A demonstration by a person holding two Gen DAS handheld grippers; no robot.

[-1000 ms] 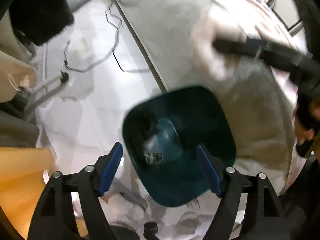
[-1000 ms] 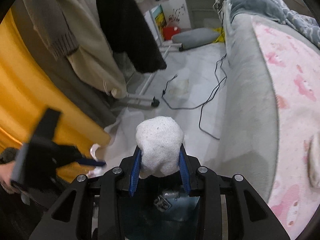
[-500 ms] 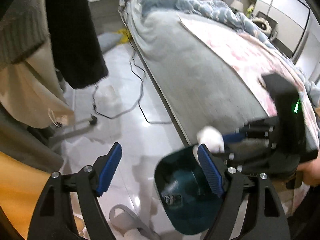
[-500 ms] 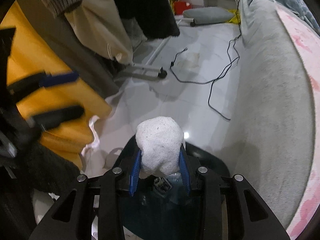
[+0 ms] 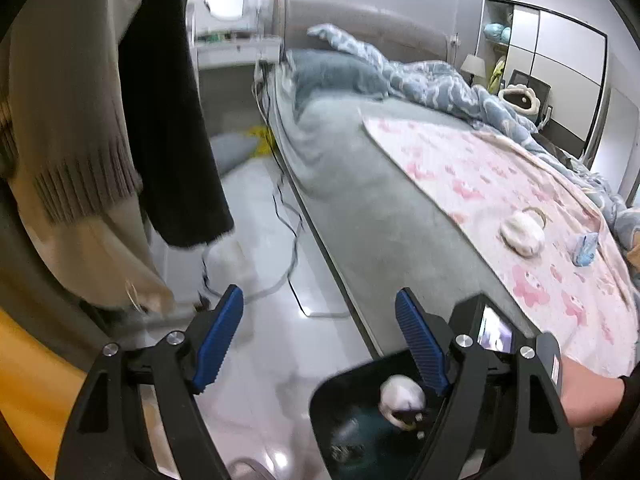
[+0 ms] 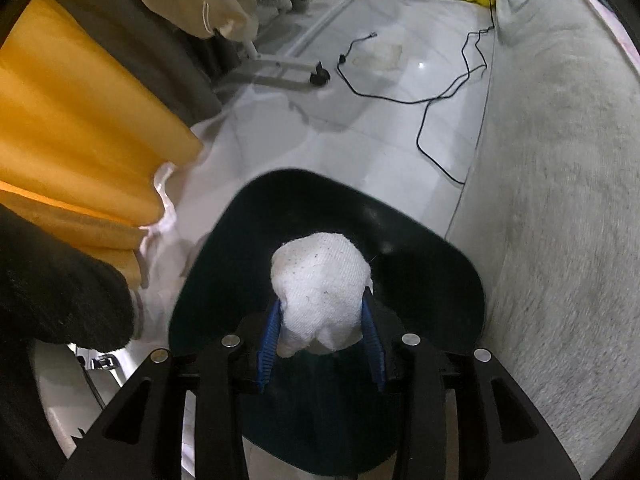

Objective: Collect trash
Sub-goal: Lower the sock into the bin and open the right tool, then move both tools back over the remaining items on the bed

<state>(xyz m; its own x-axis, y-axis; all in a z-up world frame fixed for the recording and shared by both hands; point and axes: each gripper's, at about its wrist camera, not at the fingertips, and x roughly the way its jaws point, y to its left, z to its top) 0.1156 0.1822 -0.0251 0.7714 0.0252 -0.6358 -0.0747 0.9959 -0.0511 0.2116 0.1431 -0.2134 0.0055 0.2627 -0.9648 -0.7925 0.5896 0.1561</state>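
Observation:
My right gripper [image 6: 321,330] points steeply down into the mouth of a dark teal trash bin [image 6: 420,280] on the floor. A crumpled white tissue wad [image 6: 320,284] sits between its blue pads, which still touch it while the jaws are opening. In the left wrist view the same bin [image 5: 344,400] is at the bottom right, with the wad [image 5: 400,394] inside its rim. My left gripper [image 5: 319,300] is open and empty, raised above the floor beside the bed. Another white wad [image 5: 522,232] and a small blue packet [image 5: 584,248] lie on the pink sheet.
The grey bed [image 6: 560,160] runs along the right of the bin. A black cable [image 6: 440,96] trails over the white floor. Hanging clothes [image 5: 80,140], a wheeled rack foot [image 6: 288,68] and a yellow curtain [image 6: 80,120] crowd the left. A hand [image 5: 588,392] holds the right gripper.
My left gripper rose and tilted up, from looking down at the bin to looking along the bed. My right gripper sank with the wad into the bin's mouth, and its pads stand slightly wider.

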